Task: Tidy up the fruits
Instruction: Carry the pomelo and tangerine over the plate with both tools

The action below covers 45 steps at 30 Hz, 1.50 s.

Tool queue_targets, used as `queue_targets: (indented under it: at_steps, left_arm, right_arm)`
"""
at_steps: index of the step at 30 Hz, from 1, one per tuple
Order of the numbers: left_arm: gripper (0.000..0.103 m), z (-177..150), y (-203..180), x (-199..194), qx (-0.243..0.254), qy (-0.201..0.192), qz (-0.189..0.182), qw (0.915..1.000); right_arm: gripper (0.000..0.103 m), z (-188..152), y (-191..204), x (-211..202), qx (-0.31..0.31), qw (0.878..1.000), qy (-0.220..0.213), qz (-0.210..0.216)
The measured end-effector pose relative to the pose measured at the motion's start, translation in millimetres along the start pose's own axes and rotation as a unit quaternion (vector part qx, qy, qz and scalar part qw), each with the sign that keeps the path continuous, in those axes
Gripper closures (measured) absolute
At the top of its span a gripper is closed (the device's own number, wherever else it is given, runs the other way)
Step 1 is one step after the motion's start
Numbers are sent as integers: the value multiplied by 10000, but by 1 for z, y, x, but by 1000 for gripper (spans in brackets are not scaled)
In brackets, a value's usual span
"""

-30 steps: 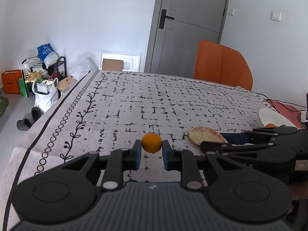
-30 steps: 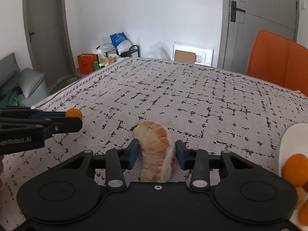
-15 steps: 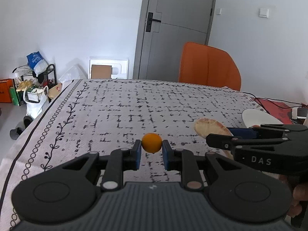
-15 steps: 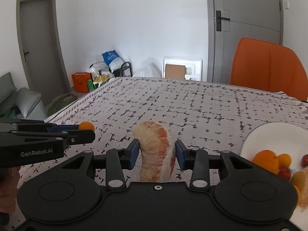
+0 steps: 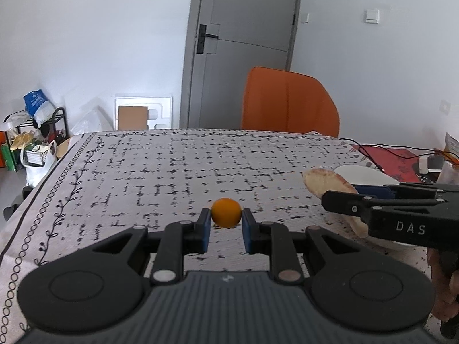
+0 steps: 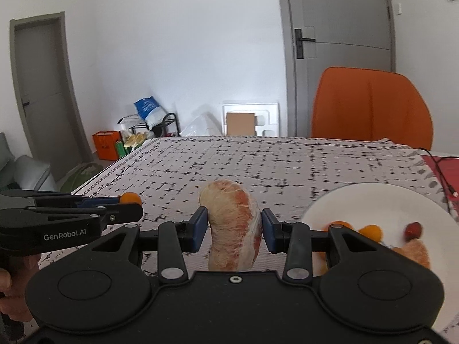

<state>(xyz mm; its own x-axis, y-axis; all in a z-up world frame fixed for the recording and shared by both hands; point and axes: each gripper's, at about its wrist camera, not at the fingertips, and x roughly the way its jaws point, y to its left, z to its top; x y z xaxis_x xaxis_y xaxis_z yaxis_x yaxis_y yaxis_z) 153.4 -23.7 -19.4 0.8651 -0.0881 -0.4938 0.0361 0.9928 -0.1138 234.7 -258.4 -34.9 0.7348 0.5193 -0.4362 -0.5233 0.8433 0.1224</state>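
Now nearer: white plate.

I see matt black plastic on my left gripper, whose blue pads look rubbery against the small, smooth-skinned orange fruit. My right gripper pinches a peeled pinkish citrus segment with a dull, fibrous membrane. Under both, the white woven tablecloth with black print looks coarse, and right of the segment the white plate looks glossy, like ceramic.

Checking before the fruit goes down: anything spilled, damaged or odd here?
Nothing stands out. The small round orange fruit and the peeled pinkish citrus segment sit intact in the grippers; the white round plate is upright, nothing spilled.
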Motion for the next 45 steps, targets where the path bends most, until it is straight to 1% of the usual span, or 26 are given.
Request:
queue_targets:
  at_steps: [7,18,29,39,42,44,45]
  left_arm:
    - [82,4,-24,1,140,-43,-145,9998]
    - [82,6,-60,8,365,-22,-401,9985]
    - [82,6,-77,18,472,39,-497,9976]
    - [82,5,-87,23,529,68,-576,9969]
    - [82,5,-90,24,545,77,-596,9967]
    - [82,5,-91,24,553,77,-612,9966]
    - [82,6,-92,24,559,75,-619,9965]
  right_arm:
    - [65,-5,-22,-19,172,9997,-128,-135]
    - [64,-14,-71,-46,571,9960,-298,-611]
    - [64,-24,-114,-60,909,9896,-355,-1055]
    - [64,-31,-136,-59,1025,9823,-259,-1546]
    - [62,-32,-143,-56,1163,9800,-215,-1597]
    - [56,-34,-145,-57,1211,9789,-217,-1629]
    - [55,-34,-144,-58,1180,9790,-230,-1646]
